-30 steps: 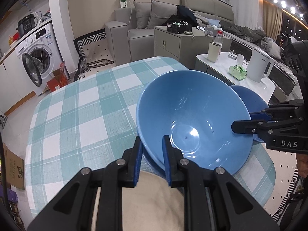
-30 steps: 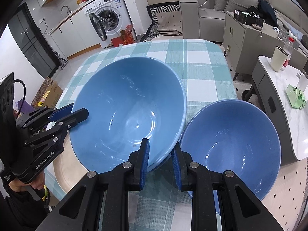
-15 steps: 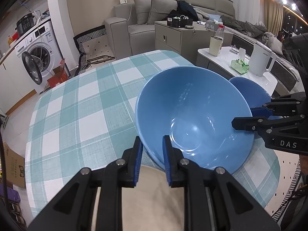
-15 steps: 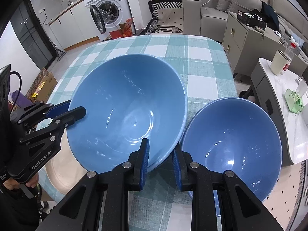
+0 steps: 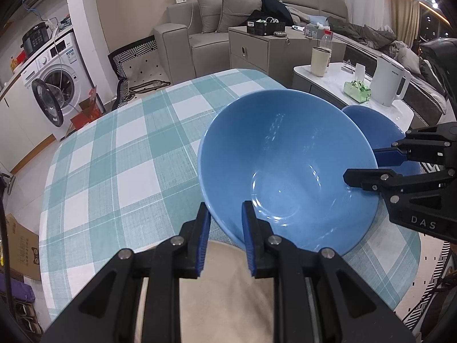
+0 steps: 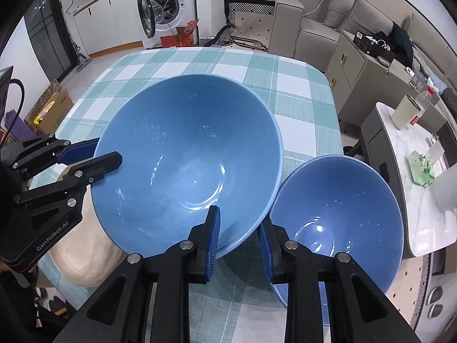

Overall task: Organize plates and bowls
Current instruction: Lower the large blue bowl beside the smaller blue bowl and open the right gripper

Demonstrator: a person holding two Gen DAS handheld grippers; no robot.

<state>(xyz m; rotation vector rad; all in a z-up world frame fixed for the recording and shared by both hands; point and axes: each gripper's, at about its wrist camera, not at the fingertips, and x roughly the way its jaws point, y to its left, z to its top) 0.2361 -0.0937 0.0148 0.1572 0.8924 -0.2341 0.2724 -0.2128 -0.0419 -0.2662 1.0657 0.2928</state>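
Observation:
A large light-blue bowl [image 5: 288,171] [image 6: 185,154] sits over a beige plate [image 5: 228,285] [image 6: 82,257] at the near edge of the checked table [image 5: 114,171] [image 6: 285,85]. My left gripper [image 5: 225,208] [image 6: 108,151] is shut on the bowl's near rim. On the opposite side, my right gripper [image 6: 238,220] [image 5: 360,164] straddles the rim. Its jaws are opening, with one finger inside the bowl and one outside. A smaller, darker blue bowl [image 6: 337,214] [image 5: 380,125] stands on the table just right of the large one.
A white side table [image 5: 337,77] off the table's right edge carries a kettle [image 5: 391,85], a cup [image 5: 320,60] and a green tissue pack [image 5: 357,91]. A washing machine [image 6: 162,3], a sofa and a grey cabinet [image 6: 357,68] stand beyond. A cardboard box [image 6: 51,105] lies on the floor at left.
The right gripper's jaws have parted slightly around the rim, and its view has rolled a little. The large bowl stays over the beige plate, and the left gripper keeps its hold.

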